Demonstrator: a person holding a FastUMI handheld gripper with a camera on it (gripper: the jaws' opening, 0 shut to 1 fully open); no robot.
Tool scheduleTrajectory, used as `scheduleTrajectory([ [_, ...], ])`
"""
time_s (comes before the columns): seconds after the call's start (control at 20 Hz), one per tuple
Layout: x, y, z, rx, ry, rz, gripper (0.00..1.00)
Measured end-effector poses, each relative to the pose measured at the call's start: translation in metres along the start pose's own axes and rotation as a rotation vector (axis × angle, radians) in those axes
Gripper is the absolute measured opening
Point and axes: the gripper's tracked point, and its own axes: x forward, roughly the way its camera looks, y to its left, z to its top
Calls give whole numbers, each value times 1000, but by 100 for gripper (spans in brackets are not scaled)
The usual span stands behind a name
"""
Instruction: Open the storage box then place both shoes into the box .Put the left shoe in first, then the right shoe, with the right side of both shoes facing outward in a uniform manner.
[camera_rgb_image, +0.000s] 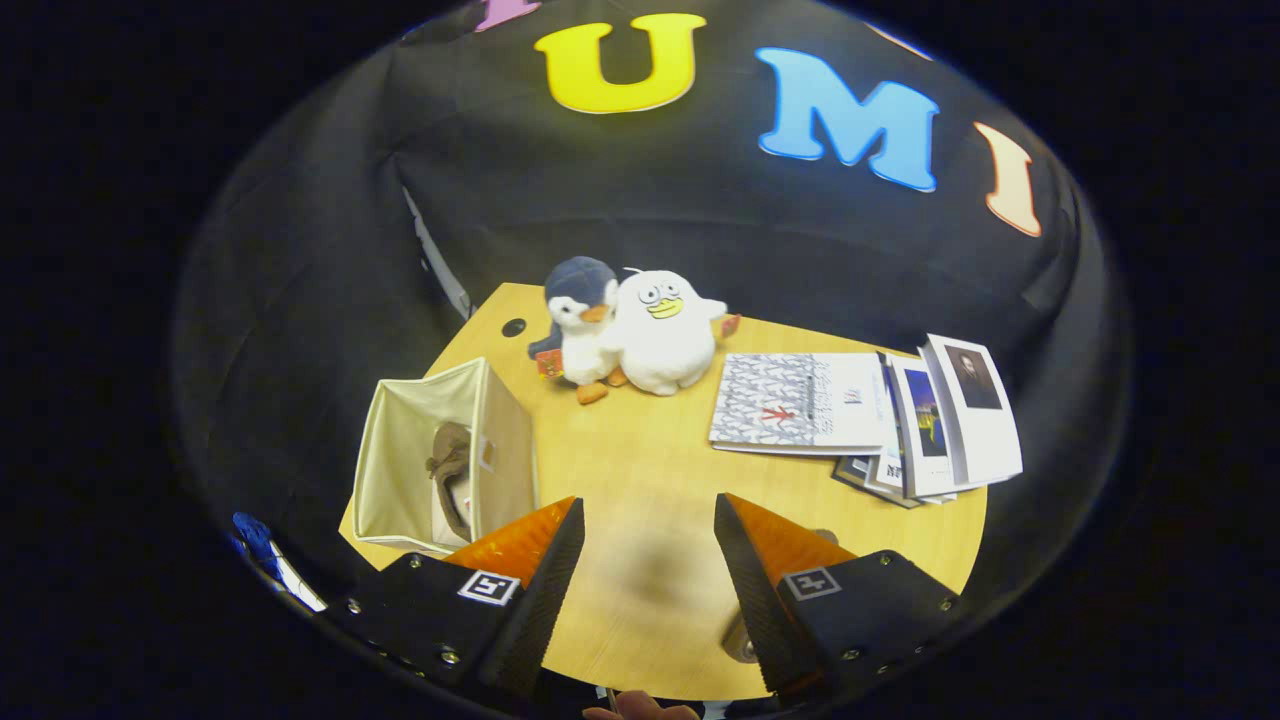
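Your gripper (648, 520) hangs above the table (640, 470), fingers spread wide, nothing between them. The box (420, 440) stands open just ahead-left of the left finger, one shoe (452, 478) inside it. Beyond the fingers sit two plush toys (630, 330); books (870, 415) lie ahead-right.

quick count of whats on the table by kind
plush toys: 2, penguin and white duck
storage box: 1, open
shoe: 1, in the box
booklets: a fanned stack, number unclear
total: 4, plus booklets
gripper: open, holding nothing
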Motion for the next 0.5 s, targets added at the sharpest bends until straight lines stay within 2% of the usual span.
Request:
scheduleTrajectory([
  [0.3, -1, -64, -46, 154, 38, -57, 81],
  [0.5, 13, -101, -86, 277, 140, -66, 81],
])
